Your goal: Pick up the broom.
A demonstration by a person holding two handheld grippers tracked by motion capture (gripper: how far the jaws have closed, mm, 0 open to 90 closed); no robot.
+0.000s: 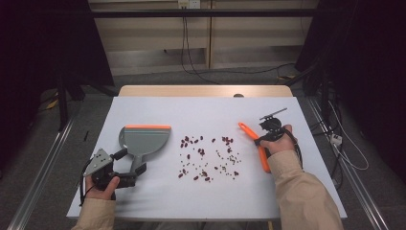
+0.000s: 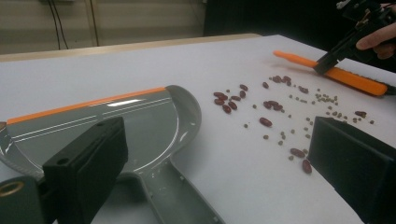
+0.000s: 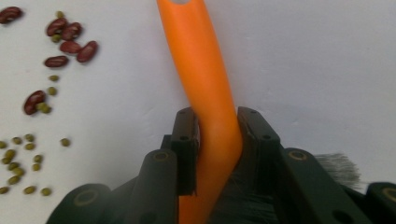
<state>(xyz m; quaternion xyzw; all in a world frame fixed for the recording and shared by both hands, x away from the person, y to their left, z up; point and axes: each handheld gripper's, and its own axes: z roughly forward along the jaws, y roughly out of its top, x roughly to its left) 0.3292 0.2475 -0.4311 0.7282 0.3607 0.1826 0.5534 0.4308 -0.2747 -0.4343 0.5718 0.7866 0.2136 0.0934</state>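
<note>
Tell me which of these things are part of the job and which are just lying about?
Part of the job:
- orange plastic brush, clamped in the right hand-held gripper
- grey plastic dustpan with orange lip
- scattered red and green beans

Just lying about:
- black cables on the floor
- white plug block

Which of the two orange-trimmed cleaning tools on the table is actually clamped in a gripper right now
The orange brush, at the table's right: the right gripper is shut on its handle. The grey dustpan lies flat, its handle between the left gripper's open jaws, untouched.
</note>
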